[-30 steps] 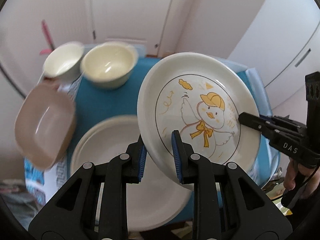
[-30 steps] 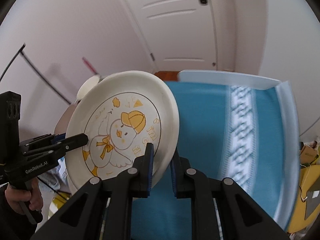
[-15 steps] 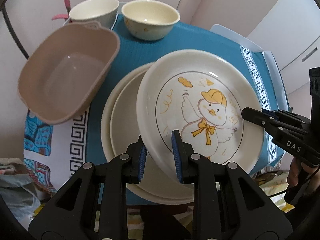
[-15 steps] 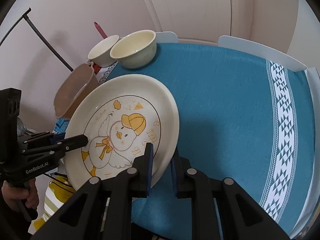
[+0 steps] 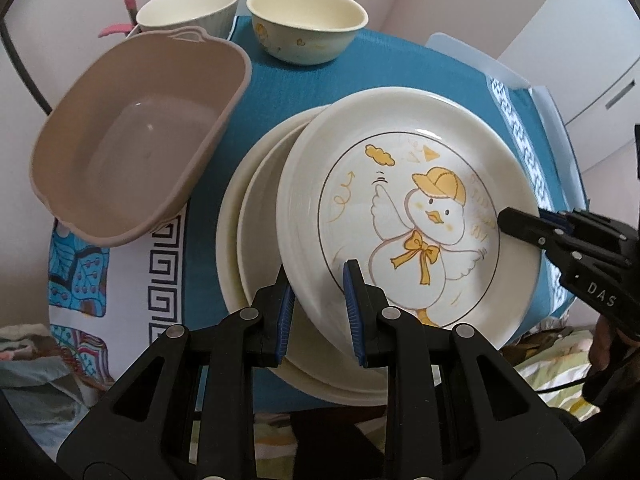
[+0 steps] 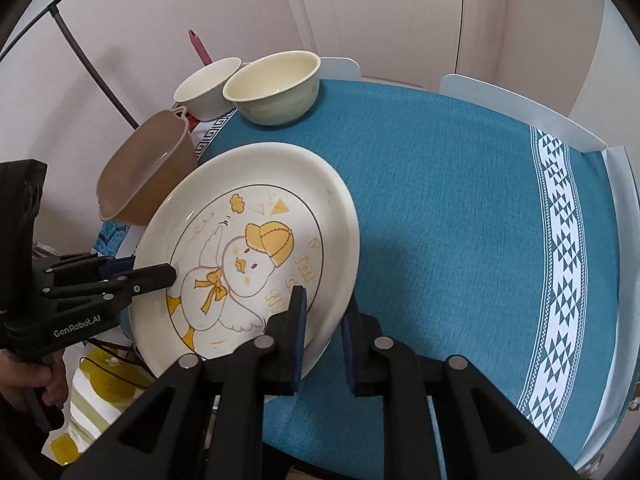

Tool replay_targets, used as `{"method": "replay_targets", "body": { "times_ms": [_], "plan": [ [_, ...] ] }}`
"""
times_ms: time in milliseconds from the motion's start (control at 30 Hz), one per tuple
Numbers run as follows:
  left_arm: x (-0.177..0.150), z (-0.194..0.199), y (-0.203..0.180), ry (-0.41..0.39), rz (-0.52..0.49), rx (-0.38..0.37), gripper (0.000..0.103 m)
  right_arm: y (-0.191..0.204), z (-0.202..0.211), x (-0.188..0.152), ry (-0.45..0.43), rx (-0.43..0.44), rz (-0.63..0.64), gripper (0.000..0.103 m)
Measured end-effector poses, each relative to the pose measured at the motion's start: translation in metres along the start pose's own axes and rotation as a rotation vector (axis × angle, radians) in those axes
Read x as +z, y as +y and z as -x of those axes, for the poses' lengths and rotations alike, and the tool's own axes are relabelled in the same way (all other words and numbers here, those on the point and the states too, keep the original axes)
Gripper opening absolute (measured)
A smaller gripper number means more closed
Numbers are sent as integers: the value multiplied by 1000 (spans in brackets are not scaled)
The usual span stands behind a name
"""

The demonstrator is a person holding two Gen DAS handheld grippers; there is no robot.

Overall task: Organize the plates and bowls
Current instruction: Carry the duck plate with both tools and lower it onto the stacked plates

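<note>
Nearest me, my left gripper (image 5: 318, 304) is clamped on the near rim of the duck plate (image 5: 404, 216), one blue pad under the lip, one on the face, and my right gripper (image 6: 322, 334) pinches the opposite rim the same way, so both are closed on one plate and it hangs tilted between them. Right under it in the left view sits the plain plate stack (image 5: 256, 236), partly covered by the duck plate; I can't tell whether the two are touching yet or just apart. Beside the stack, to the left, the brown tub (image 5: 132, 140) overhangs the table edge, and its rim looks very near the plates. Farther back stand the cream bowl (image 5: 306, 22) and the white bowl (image 5: 188, 8), side by side at the far edge of the blue cloth (image 6: 460, 200). My read: I'm about to set this plate onto the stack, and the risks are all in the release. If one hand lets go before the other, the glazed rim could slide off the pads and clatter down. If I lower it off-centre, it may sit crooked and skid toward the near table edge. And any drift left could nudge that overhanging tub.
</note>
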State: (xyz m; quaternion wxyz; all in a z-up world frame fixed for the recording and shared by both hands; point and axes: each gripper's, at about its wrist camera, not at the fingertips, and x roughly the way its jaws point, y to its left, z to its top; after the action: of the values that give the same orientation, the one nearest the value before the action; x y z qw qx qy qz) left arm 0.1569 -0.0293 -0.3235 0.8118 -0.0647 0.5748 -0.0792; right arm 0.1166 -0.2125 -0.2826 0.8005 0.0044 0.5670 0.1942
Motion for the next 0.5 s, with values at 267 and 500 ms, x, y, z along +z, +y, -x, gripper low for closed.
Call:
{"method": "replay_targets", "body": {
  "times_ms": [267, 500],
  "plan": [
    [-1, -4, -13, 6, -72, 87, 22, 6, -6, -1, 12, -18, 19, 15],
    [-2, -1, -21, -5, -135, 173, 22, 8, -9, -2, 33, -18, 21, 15]
  ]
}}
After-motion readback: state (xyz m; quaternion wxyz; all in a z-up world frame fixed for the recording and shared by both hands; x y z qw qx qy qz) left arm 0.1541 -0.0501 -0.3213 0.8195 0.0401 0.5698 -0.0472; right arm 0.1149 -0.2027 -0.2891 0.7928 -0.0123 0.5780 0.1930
